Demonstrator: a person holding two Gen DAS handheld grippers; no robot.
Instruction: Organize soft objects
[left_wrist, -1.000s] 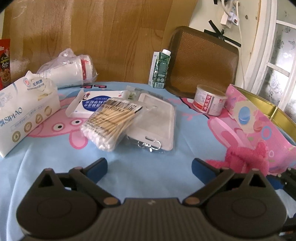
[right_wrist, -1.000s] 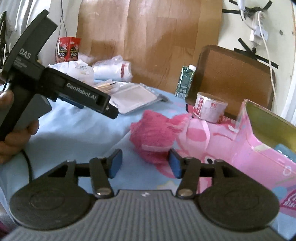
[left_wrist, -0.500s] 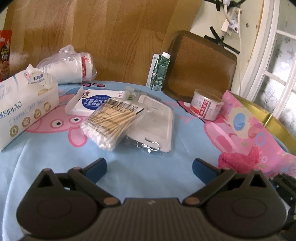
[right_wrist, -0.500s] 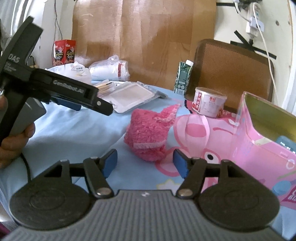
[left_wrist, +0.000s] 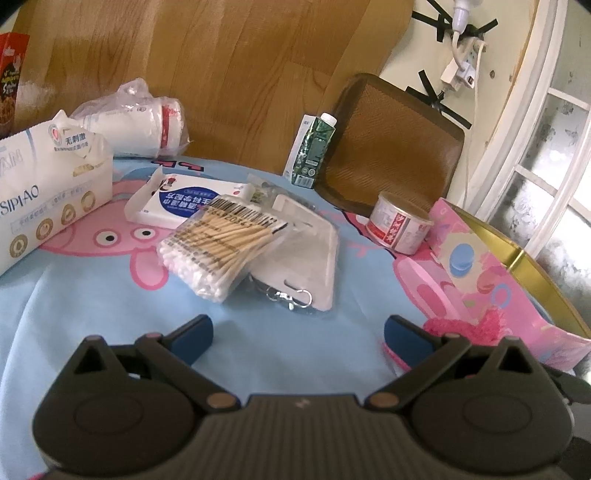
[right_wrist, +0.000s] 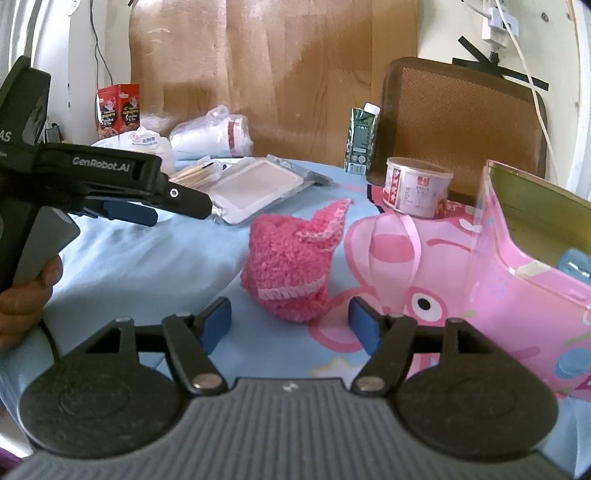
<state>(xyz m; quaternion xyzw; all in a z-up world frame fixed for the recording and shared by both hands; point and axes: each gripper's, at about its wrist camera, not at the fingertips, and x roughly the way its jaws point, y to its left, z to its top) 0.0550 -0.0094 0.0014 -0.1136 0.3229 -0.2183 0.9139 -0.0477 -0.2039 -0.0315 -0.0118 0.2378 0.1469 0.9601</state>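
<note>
A fuzzy pink sock (right_wrist: 288, 266) lies bunched on the blue cartoon tablecloth (right_wrist: 147, 266), one corner sticking up. My right gripper (right_wrist: 290, 323) sits just short of it. Its jaws are opening, the sock's near end lies between the blue fingertips, and neither pad touches it. To the right stands an open pink tin box (right_wrist: 535, 266) with a gold inside. In the left wrist view my left gripper (left_wrist: 299, 336) is open over bare cloth with nothing between its fingers. The pink sock (left_wrist: 461, 326) peeks out behind its right finger, beside the pink box (left_wrist: 498, 288).
Ahead of the left gripper lie a bag of cotton swabs (left_wrist: 221, 243), a clear card pouch (left_wrist: 306, 258) and a tissue pack (left_wrist: 48, 192). A can (left_wrist: 400, 229), a green carton (left_wrist: 314, 147) and bagged cups (left_wrist: 140, 122) stand at the back. A hand (right_wrist: 22, 302) holds the left gripper.
The right gripper's jaws have spread wider and the pink sock now lies free on the cloth ahead of them. In the left view the sock has slid lower behind the right finger.
</note>
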